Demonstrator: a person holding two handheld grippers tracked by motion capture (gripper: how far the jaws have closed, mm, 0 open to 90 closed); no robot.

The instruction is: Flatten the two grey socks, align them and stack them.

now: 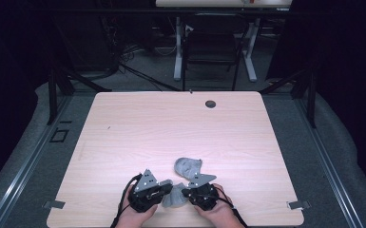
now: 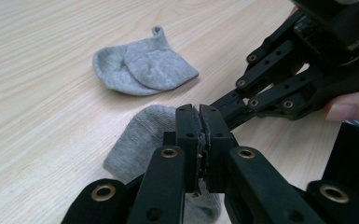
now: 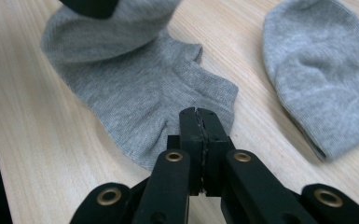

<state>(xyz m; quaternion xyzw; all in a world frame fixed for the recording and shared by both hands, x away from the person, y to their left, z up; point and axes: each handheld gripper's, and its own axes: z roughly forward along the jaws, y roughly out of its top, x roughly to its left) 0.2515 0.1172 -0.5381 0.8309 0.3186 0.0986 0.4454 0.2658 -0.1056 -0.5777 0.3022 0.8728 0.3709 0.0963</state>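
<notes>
Small grey knit ankle sock (image 1: 175, 197) lies flat on the pale wood-grain table (image 1: 171, 128) near its front edge, between our two grippers; in the right gripper view (image 3: 140, 98) we see it spread out w/ its cuff end under the other tool's dark body. A second grey sock, folded into a rounded bundle (image 1: 188, 166), sits just beyond the flat sock, farther from the front edge, apart from it by a thin strip of bare wood; in the left gripper view (image 2: 142, 67) a small curl of fabric sticks up at its top, and in the right gripper view (image 3: 324, 70) it lies to the right of the flat sock. Our left gripper (image 1: 167, 188) is at the flat sock's left end; in its own view (image 2: 199, 135) the jaws are pressed together w/ a sliver of grey showing in the seam, clamped on the flat sock's edge. Our right gripper (image 1: 186, 193) is at the sock's right side; in its own view (image 3: 199, 140) the jaws are together over the sock's near edge, but we can't tell if fabric is pinched between them. Both hands (image 1: 133, 216) come in at the table's front edge. Round dark hole (image 1: 210, 103) sits near the table's far edge, well away from the socks.
</notes>
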